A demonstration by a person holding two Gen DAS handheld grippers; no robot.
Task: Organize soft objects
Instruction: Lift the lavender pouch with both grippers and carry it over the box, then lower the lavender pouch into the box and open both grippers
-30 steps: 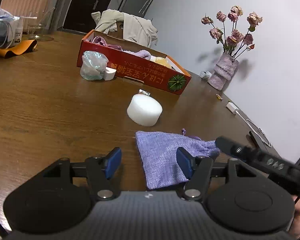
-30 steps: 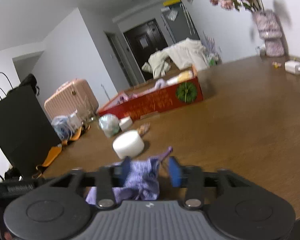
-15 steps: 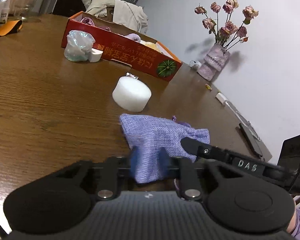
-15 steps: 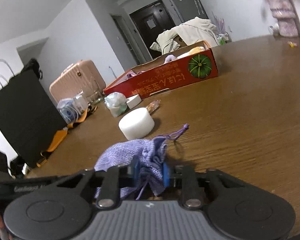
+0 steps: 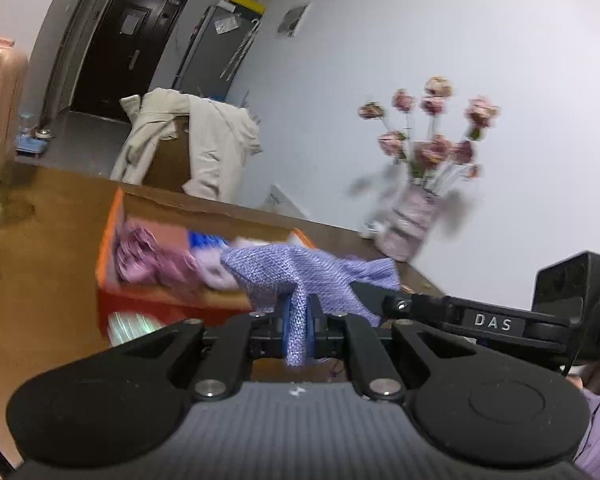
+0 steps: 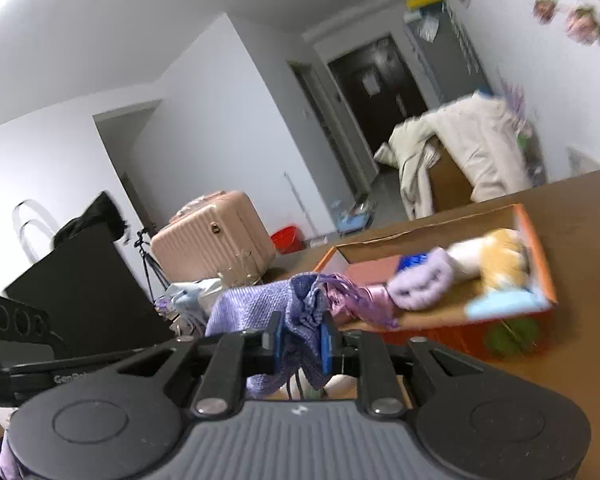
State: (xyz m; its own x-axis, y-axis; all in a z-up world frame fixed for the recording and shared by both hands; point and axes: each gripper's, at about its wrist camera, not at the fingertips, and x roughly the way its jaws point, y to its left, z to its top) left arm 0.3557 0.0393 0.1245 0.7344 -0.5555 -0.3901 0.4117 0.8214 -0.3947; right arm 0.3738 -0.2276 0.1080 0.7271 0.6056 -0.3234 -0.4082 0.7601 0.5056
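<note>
So you've got the purple pouch (image 5: 300, 272) pinched from both ends right now: your left gripper (image 5: 298, 330) is clamped tight on one flat edge of the weave, and your right gripper (image 6: 302, 340) has its blue pads squeezed on the bunched-up drawstring end. The pouch hangs in the air between the two, off the table (image 6: 580, 380), near the front of the orange box (image 5: 112, 248). That box sits further out on the table and already has a bunch of soft stuff in it: a crumpled pink-purple cloth (image 5: 148, 256) on the left, a lilac knitted piece (image 6: 420, 284) in the middle, and a yellow and white plush (image 6: 496, 256) at the right end. So I'd say you're a good way through, with this pouch being the one in hand. What's left, as far as I can tell, is getting it over the box wall and letting go with both grippers. There's a greenish thing (image 5: 134, 326) in front of the box too, too blurry to name, so maybe that's next.
</note>
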